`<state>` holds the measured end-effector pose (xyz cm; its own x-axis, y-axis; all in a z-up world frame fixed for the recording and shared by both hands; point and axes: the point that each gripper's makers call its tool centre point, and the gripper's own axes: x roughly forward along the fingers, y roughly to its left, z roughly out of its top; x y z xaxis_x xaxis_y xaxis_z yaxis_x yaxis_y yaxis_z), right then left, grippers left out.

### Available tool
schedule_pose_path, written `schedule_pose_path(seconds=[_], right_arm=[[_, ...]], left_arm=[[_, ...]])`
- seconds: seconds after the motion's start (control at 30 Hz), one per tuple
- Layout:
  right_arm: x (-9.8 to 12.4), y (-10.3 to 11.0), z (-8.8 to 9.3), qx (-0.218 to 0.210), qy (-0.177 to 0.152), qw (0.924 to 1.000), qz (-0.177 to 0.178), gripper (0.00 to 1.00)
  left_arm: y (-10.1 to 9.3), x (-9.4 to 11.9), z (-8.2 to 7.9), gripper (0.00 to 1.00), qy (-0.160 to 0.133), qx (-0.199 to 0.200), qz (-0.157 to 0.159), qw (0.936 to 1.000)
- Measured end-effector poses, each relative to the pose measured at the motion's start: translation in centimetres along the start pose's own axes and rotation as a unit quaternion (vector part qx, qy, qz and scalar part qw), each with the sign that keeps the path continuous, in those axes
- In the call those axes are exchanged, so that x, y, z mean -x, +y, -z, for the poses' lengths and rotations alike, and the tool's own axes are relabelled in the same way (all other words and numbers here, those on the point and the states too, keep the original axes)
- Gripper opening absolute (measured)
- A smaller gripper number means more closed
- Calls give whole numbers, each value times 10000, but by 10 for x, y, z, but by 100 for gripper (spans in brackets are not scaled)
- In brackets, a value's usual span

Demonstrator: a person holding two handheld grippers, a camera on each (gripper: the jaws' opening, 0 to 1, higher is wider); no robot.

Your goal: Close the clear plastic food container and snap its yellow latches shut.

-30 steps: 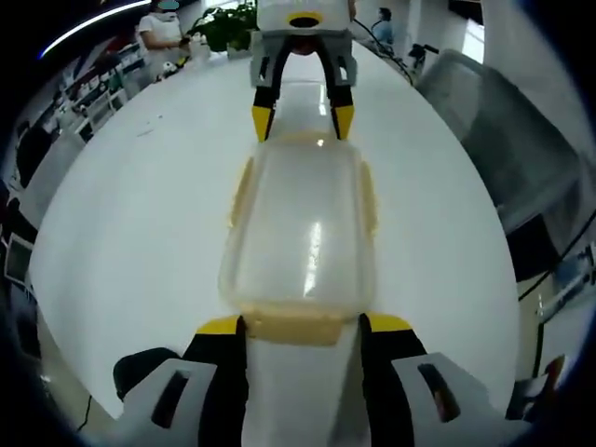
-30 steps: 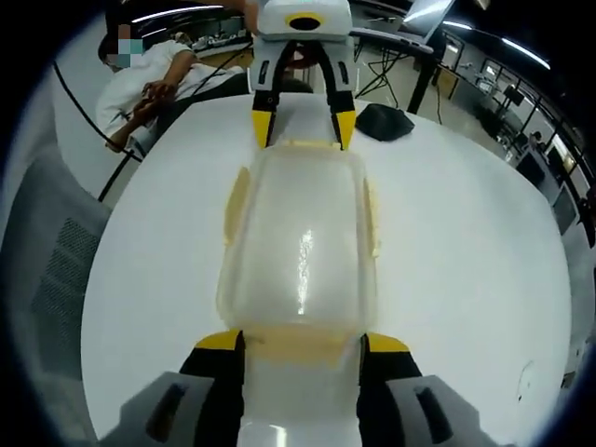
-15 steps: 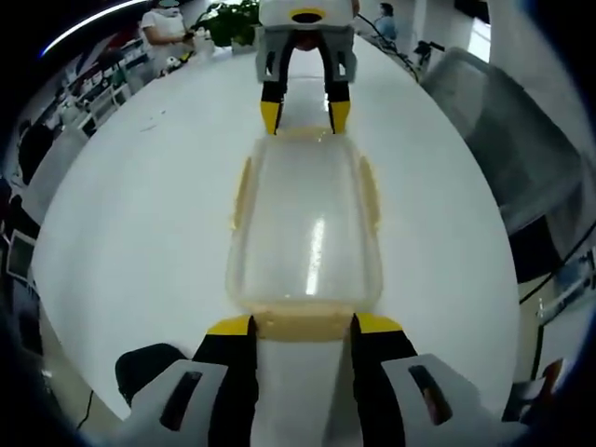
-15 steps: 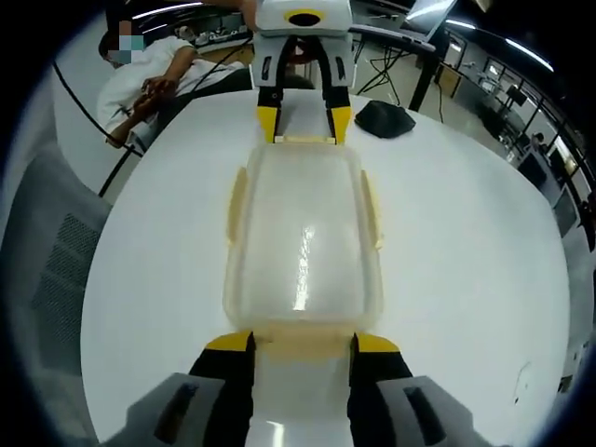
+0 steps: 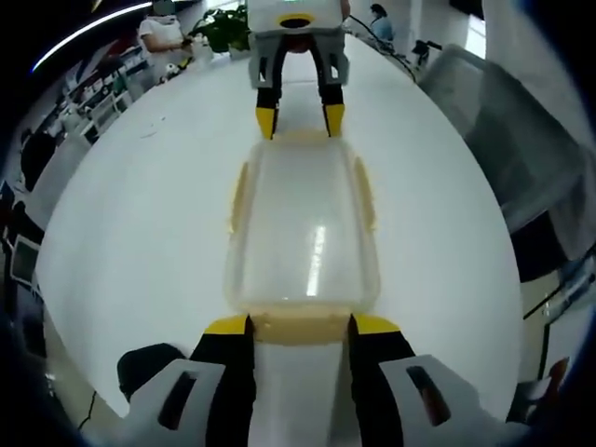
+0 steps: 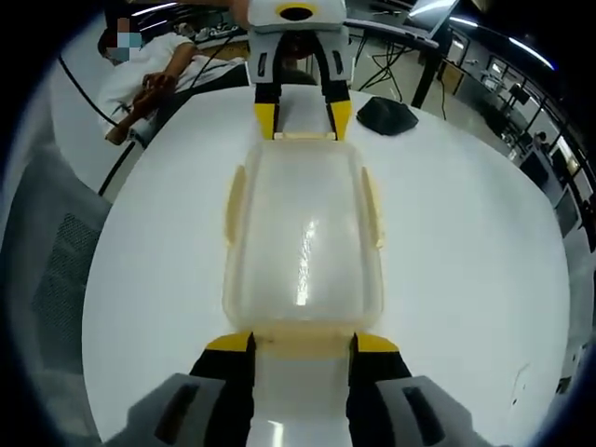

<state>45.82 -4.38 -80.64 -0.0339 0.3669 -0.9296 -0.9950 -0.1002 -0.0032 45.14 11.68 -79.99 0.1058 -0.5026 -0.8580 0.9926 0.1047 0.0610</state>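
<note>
The container lies on the white table, lid on, between your two claws. Your left claw and right claw both stand open, each straddling a yellow end latch. You seem to be snapping latches; next, probably press them down.

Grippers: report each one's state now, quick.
Left gripper: open, jaws either side of the near end latch of the container.
Right gripper: open, jaws flanking the opposite end latch.
</note>
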Motion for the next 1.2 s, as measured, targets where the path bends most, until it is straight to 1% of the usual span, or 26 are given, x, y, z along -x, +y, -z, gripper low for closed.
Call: schedule_pose_path(seconds=[0.1,0.17,0.23,0.27,0.43,0.5,0.53,0.63,0.77,0.97,1.2], right_arm=[[0,0,1,14,28,10000,11,36],[0,-1,1,44,16,10000,-13,36],[1,-2,1,41,6,10000,-17,35],[1,-2,1,31,3,10000,-15,35],[3,1,2,60,64,10000,-25,35],[5,5,5,140,124,9998,-55,35],[8,7,7,110,113,9998,-89,35],[17,2,9,104,55,9999,-18,35],[28,-3,4,99,-74,9999,44,35],[40,-2,3,120,-139,9998,91,35],[58,-2,3,162,-248,9994,171,35]], left_arm=[[0,-1,-2,38,227,24,-46,9997],[1,-1,-2,38,294,51,-58,9995],[2,-1,-1,37,307,116,-64,9994],[2,0,0,37,305,240,-90,9992],[-5,-1,-3,36,414,278,-76,9987],[-9,-1,-8,36,414,273,-42,9988],[-11,1,-11,36,409,250,-26,9988],[-7,7,-17,36,348,236,-75,9991],[1,13,-22,36,355,241,-159,9990],[0,22,-31,36,355,182,-203,9990],[1,29,-44,35,310,215,-243,9990]])
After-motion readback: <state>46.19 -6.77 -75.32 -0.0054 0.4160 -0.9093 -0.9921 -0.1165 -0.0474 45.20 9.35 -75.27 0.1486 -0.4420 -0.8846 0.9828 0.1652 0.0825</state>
